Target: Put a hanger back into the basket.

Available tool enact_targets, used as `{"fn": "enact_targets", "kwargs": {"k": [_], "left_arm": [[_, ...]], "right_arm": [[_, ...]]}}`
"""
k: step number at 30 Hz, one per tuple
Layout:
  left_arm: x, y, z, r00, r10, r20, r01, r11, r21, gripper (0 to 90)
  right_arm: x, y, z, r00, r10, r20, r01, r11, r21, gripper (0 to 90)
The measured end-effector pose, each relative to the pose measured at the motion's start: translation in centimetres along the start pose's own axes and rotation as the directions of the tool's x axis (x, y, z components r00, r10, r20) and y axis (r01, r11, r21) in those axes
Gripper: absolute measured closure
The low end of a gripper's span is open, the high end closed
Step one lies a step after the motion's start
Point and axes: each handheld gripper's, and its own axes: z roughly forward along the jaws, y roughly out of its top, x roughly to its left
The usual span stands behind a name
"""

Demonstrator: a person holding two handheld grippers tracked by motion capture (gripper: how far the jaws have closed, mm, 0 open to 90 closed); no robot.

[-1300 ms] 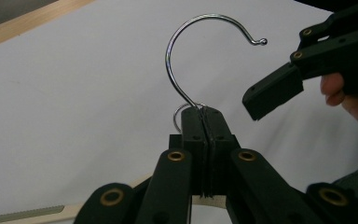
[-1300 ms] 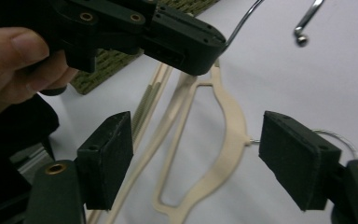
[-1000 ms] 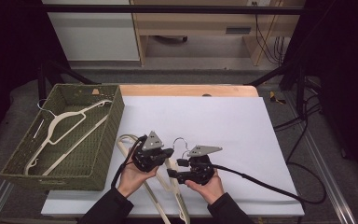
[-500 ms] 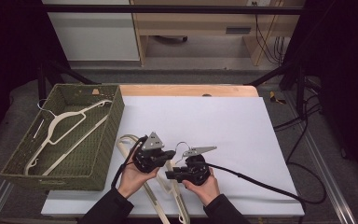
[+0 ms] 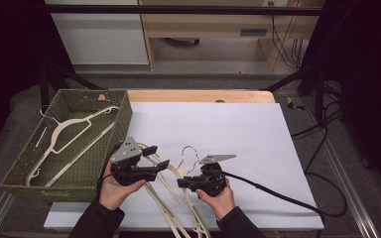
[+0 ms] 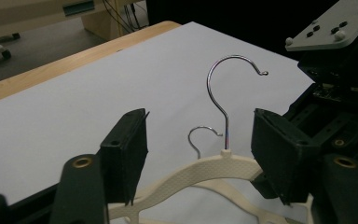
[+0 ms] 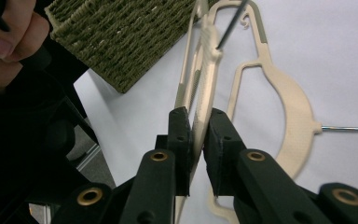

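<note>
Mid-handoff: the right tool (image 7: 196,128) is clamped on a cream hanger (image 7: 204,70) lifted just over the surface (image 5: 278,148). Left tool (image 6: 198,154) has just sprung open around its neck. Next move, I'd guess: carry it into the basket (image 5: 87,173).

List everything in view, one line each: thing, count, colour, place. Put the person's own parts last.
Hangers on the sheet: at least two, cream with metal hooks, overlapping at the near edge of the table between the hands.
Hanger in the basket: at least one, cream, lying slantwise.
Basket: one, green woven, left side of the table.
Sheet: one, white, covering most of the table.
Table edge: one, light wood, along the far side.
Cables: several, dark, on the floor at the far right.
Left hand-held gripper: one, black, jaws open around a hanger's neck.
Right hand-held gripper: one, black, shut on a hanger's arm.
Hands: two, at the near edge.
</note>
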Motion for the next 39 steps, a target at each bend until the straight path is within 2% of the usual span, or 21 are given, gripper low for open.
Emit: {"fn": "enact_targets", "kwargs": {"k": [2, 3, 9, 14, 15, 16, 19, 21, 23, 25, 26, 27, 28, 29, 31, 32, 34, 35, 36, 37, 39], "left_arm": [[0.1, 0.0, -0.3, 1.0000, 0.002, 0.005, -0.002, 1.0000, -0.004, 33.0], [0.3, 0.0, -0.7, 1.0000, -0.004, 0.007, 0.004, 0.9999, -0.011, 28.0], [0.7, -0.1, -0.7, 0.9998, -0.016, 0.011, 0.016, 0.9999, 0.002, 20.6], [0.6, -0.1, -0.4, 0.9993, -0.005, 0.036, 0.004, 0.9999, 0.016, 16.3], [0.6, -0.1, -0.4, 0.9993, -0.005, 0.036, 0.004, 0.9999, 0.016, 15.7], [0.5, -0.2, -0.3, 0.9991, 0.000, 0.042, -0.001, 0.9998, 0.020, 15.2], [0.2, -0.3, 0.4, 0.9978, 0.014, 0.065, -0.017, 0.9988, 0.046, 14.3], [-0.1, -0.5, 1.0, 0.9966, 0.030, 0.077, -0.036, 0.9968, 0.072, 14.5], [-0.4, -0.6, 1.5, 0.9945, 0.045, 0.094, -0.053, 0.9945, 0.090, 15.1], [-0.7, -0.7, 1.9, 0.9913, 0.067, 0.114, -0.080, 0.9900, 0.116, 17.5], [-0.9, -0.8, 2.2, 0.9884, 0.087, 0.124, -0.104, 0.9851, 0.137, 19.1], [-1.0, -0.9, 2.4, 0.9873, 0.094, 0.128, -0.112, 0.9831, 0.145, 24.4], [-1.1, -0.9, 2.5, 0.9856, 0.099, 0.137, -0.120, 0.9800, 0.159, 24.4], [-1.3, -1.1, 2.8, 0.9828, 0.117, 0.143, -0.141, 0.9751, 0.171, 29.7], [-1.3, -1.1, 2.9, 0.9817, 0.123, 0.145, -0.148, 0.9730, 0.177, 37.3], [-1.4, -1.2, 3.0, 0.9789, 0.129, 0.158, -0.159, 0.9692, 0.189, 37.3], [-1.5, -1.3, 3.2, 0.9749, 0.141, 0.173, -0.175, 0.9630, 0.205, 49.4], [-1.5, -1.3, 3.2, 0.9749, 0.141, 0.173, -0.175, 0.9630, 0.205, 51.4], [-1.7, -1.3, 3.2, 0.9713, 0.155, 0.180, -0.192, 0.9585, 0.210, 53.2], [-1.7, -1.3, 3.2, 0.9713, 0.155, 0.180, -0.192, 0.9585, 0.210, 57.1], [-1.8, -1.3, 3.2, 0.9671, 0.161, 0.197, -0.203, 0.9543, 0.219, 63.3]], "right_arm": [[0.1, 0.1, -0.2, 0.9999, 0.013, 0.002, -0.013, 1.000, 0.004, 82.7], [0.2, 0.3, -0.7, 0.9999, 0.016, 0.000, -0.016, 1.000, 0.006, 84.1], [0.6, 0.7, -1.8, 1.0000, 0.005, -0.001, -0.005, 1.000, 0.005, 86.5], [0.5, 1.0, -2.8, 0.9976, -0.066, -0.020, 0.067, 0.997, 0.048, 86.5], [0.5, 1.0, -2.8, 0.9976, -0.066, -0.020, 0.067, 0.997, 0.048, 86.5], [0.4, 1.2, -3.3, 0.9930, -0.113, -0.033, 0.115, 0.992, 0.049, 86.5], [0.4, 1.3, -3.9, 0.9896, -0.135, -0.048, 0.137, 0.989, 0.046, 86.5], [0.5, 1.5, -4.7, 0.9813, -0.184, -0.058, 0.186, 0.982, 0.035, 86.5], [0.5, 1.5, -4.9, 0.9792, -0.193, -0.061, 0.195, 0.980, 0.030, 86.6], [0.5, 1.5, -5.3, 0.9765, -0.202, -0.075, 0.204, 0.979, 0.022, 86.6], [0.4, 1.5, -5.4, 0.9750, -0.207, -0.081, 0.209, 0.978, 0.017, 86.6], [0.3, 1.5, -5.6, 0.9722, -0.215, -0.093, 0.217, 0.976, 0.015, 86.6], [0.3, 1.5, -5.6, 0.9722, -0.215, -0.093, 0.217, 0.976, 0.015, 86.6], [0.3, 1.4, -5.6, 0.9702, -0.222, -0.098, 0.224, 0.974, 0.016, 86.5], [0.3, 1.4, -5.6, 0.9696, -0.223, -0.102, 0.225, 0.974, 0.015, 86.5], [0.4, 1.4, -5.6, 0.9689, -0.223, -0.107, 0.226, 0.974, 0.015, 86.5], [0.4, 1.4, -5.5, 0.9648, -0.234, -0.119, 0.238, 0.971, 0.019, 86.6], [0.4, 1.4, -5.5, 0.9648, -0.234, -0.119, 0.238, 0.971, 0.019, 86.6], [0.4, 1.4, -5.5, 0.9649, -0.232, -0.123, 0.236, 0.971, 0.022, 86.5], [0.3, 1.4, -5.5, 0.9633, -0.237, -0.126, 0.242, 0.970, 0.024, 86.5], [0.4, 1.3, -5.4, 0.9629, -0.236, -0.131, 0.242, 0.970, 0.032, 86.5]]}}
